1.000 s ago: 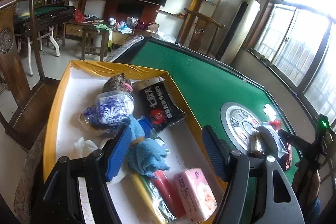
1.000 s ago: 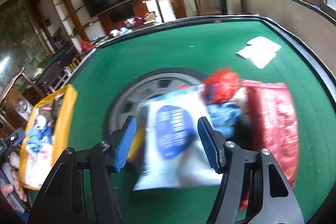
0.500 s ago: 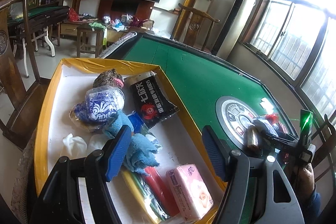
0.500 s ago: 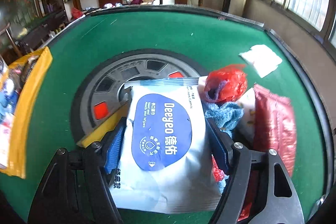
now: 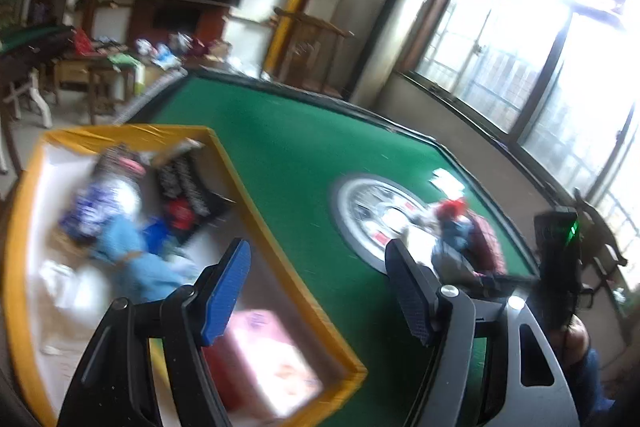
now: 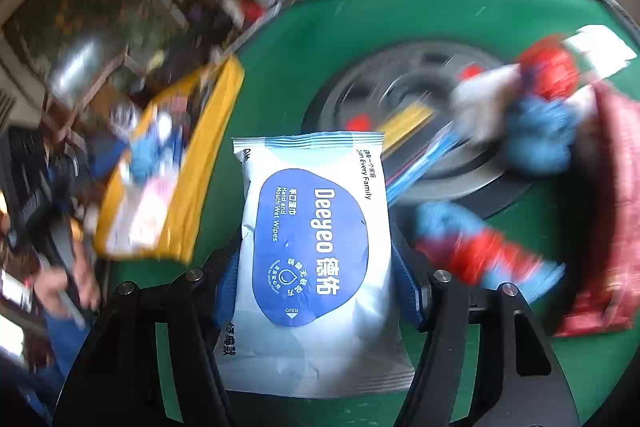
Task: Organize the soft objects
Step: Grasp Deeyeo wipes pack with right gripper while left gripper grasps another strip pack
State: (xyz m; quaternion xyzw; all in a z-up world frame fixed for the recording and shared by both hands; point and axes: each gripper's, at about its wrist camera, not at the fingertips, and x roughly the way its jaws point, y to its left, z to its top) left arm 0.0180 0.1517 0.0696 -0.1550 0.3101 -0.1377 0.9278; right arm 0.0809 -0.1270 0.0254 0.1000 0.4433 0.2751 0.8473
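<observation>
1. Over on the left, the yellow-rimmed box (image 5: 276,259) sits at the edge of the green table (image 5: 304,163), already holding soft packets and a blue cloth. The left gripper (image 5: 320,287) hovers above its near corner, fingers apart and empty.
2. The right gripper (image 6: 320,275) has just been closing and now clamps the wet wipes pack (image 6: 316,239) by its two long edges, low on its length.
3. That pack looks light, squashy and slick-skinned; I'd judge a mid-body side grip is best.
4. Its long axis runs along the fingers, its crimped end pointing away from the hand toward the table's centre dial (image 6: 404,75).
5. To the right, more soft things remain heaped.
</observation>
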